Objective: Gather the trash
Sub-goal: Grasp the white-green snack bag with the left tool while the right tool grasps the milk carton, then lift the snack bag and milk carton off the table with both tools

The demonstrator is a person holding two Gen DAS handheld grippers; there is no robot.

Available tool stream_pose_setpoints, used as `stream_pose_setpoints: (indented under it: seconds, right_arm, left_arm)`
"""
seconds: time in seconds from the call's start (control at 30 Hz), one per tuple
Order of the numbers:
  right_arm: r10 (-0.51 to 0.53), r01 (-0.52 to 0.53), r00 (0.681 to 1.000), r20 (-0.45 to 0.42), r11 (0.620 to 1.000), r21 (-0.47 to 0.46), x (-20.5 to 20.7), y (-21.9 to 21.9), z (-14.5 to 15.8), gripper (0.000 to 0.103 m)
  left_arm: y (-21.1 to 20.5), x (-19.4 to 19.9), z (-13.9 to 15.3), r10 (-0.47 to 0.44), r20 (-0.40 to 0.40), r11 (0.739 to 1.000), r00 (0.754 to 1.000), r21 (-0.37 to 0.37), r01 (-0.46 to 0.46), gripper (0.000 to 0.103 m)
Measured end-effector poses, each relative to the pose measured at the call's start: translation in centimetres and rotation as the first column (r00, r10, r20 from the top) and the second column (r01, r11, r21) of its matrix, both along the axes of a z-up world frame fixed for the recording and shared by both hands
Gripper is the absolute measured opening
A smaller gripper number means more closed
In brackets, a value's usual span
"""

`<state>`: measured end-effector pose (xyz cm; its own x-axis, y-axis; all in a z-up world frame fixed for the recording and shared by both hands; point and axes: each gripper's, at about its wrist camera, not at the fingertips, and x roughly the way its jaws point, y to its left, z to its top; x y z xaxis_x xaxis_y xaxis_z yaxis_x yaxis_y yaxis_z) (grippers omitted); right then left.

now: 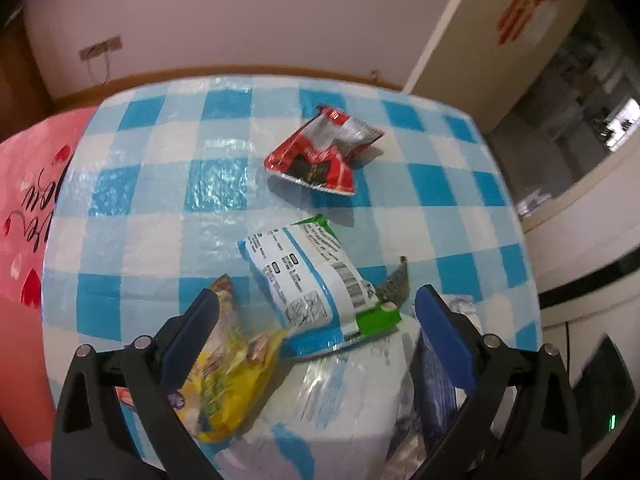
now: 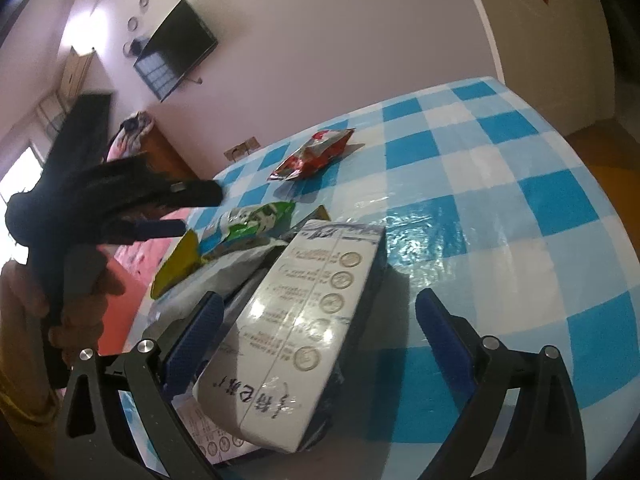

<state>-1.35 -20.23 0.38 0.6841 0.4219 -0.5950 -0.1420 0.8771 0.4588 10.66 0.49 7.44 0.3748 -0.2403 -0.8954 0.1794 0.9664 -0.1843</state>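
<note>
Glossy checked tablecloth (image 1: 160, 184); three crinkled foil wrappers, red (image 1: 320, 152) farthest, white-green (image 1: 304, 280) central, yellow (image 1: 228, 372) nearest; one white carton (image 2: 292, 340); left gripper (image 1: 316, 312), right gripper (image 2: 320, 316), both spread open, empty.

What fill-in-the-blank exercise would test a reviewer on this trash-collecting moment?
1. The tablecloth is checked in white and ____.
2. The wrapper lying alone, farthest from both claws, is mostly ____.
3. The left claw stands ____, with a yellow wrapper by one finger.
4. Between the right claw's fingers lies a white ____ with printed round seals.

Missing words: blue; red; open; pack
</note>
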Motion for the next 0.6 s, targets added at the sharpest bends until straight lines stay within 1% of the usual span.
stream_pose_setpoints:
  seconds: [0.13,0.23,0.3,0.33,0.43,0.5,0.57,0.6]
  right_arm:
    - [0.009,-0.009,1.0,-0.01,1.0,0.006,0.2,0.0,-0.4,0.095]
    - [0.024,-0.023,0.999,-0.023,0.999,0.038,0.6,-0.1,-0.7,0.095]
    - [0.04,-0.037,0.998,-0.038,0.996,0.078,0.8,-0.3,-1.0,0.095]
    - [0.048,-0.043,0.998,-0.045,0.994,0.096,0.9,-0.4,-1.1,0.095]
    - [0.051,-0.047,0.998,-0.042,0.995,0.086,1.0,-0.3,-1.1,0.095]
    - [0.053,-0.049,0.998,-0.04,0.996,0.08,1.1,-0.2,-1.0,0.095]
    - [0.051,-0.048,0.998,-0.041,0.996,0.069,1.1,-0.1,-1.0,0.095]
    - [0.05,-0.048,0.998,-0.041,0.997,0.061,1.1,0.0,-1.0,0.095]
  left_arm:
    - [-1.4,1.5,-1.5,0.025,-0.041,0.999,0.999,0.048,-0.023,0.099]
    - [-1.9,2.4,-2.6,0.056,-0.064,0.994,0.996,0.096,-0.05,0.098]
    - [-1.9,2.9,-3.2,0.074,-0.077,0.992,0.994,0.108,-0.065,0.095]
    - [-1.8,3.0,-3.5,0.084,-0.081,0.99,0.993,0.12,-0.074,0.085]
    - [-1.6,3.3,-4.1,0.099,-0.104,0.989,0.99,0.118,-0.087,0.078]
    - [-1.5,3.2,-4.2,0.107,-0.099,0.987,0.989,0.128,-0.094,0.073]
    - [-1.4,3.2,-4.2,0.113,-0.096,0.987,0.989,0.126,-0.101,0.065]
    - [-1.3,3.1,-4.2,0.117,-0.094,0.987,0.989,0.122,-0.105,0.063]
